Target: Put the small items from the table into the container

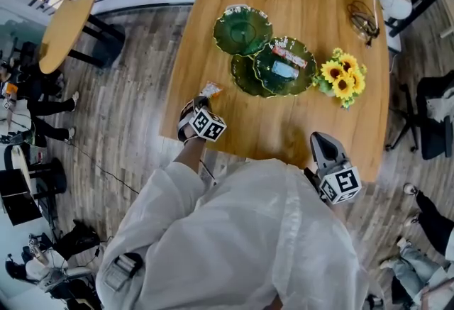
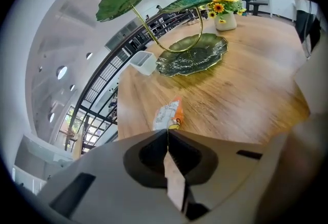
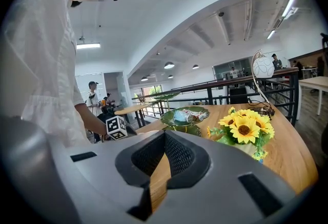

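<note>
The snack packet (image 2: 169,112), which we judge light, crinkly and slippery, is by the tabletop's (image 2: 246,100) edge, its near seam pinched in our left tool (image 2: 168,129); our right tool (image 3: 164,135) is closed, empty.

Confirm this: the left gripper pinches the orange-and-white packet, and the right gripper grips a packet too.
Not quite. The right gripper is shut on nothing, as the right gripper view shows. The left gripper does pinch the orange-and-white packet.
</note>
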Demonstrator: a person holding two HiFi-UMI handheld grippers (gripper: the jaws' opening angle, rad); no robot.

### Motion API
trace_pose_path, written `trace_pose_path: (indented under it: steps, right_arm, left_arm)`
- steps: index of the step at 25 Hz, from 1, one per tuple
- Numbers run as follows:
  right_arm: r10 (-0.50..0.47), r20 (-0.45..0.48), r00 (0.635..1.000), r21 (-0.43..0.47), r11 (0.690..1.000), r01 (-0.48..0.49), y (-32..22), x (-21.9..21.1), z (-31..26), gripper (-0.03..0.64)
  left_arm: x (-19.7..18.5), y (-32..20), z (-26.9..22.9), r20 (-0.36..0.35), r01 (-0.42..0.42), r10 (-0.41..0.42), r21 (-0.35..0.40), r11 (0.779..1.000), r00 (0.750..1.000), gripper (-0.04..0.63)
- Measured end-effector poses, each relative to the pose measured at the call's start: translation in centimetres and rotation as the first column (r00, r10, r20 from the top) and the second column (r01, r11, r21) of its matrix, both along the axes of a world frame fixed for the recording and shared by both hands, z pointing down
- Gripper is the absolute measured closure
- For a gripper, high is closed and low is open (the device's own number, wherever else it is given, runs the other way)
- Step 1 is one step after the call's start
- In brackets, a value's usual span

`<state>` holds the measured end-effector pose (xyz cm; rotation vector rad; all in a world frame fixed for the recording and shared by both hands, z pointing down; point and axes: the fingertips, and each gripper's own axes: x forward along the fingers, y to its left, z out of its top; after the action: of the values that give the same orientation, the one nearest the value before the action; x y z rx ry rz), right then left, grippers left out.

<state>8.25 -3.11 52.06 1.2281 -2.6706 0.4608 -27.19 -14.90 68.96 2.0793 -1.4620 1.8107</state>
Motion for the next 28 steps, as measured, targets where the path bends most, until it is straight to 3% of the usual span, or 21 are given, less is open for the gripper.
trace_pose_path:
  steps: [5, 14, 28]
  right_arm:
    - [-0.010, 0.000, 1.000, 0.003, 1.000, 0.010, -0.2, -0.4, 0.1, 0.604]
    - [-0.022, 0.001, 1.000, 0.011, 1.000, 0.022, -0.6, -0.9, 0.2, 0.604]
    - [-0.039, 0.002, 0.999, 0.023, 0.999, 0.039, -1.3, -2.1, 0.0, 0.604]
  left_arm:
    - [0.3, -0.3, -1.1, -0.032, -0.003, 0.004, 0.036, 0.999, 0.999, 0.586]
    - [1.5, -0.7, -6.0, -0.134, -0.004, 0.026, 0.164, 0.987, 0.991, 0.586]
    - [5.5, -0.2, -16.4, -0.282, -0.040, 0.157, 0.378, 0.925, 0.946, 0.586]
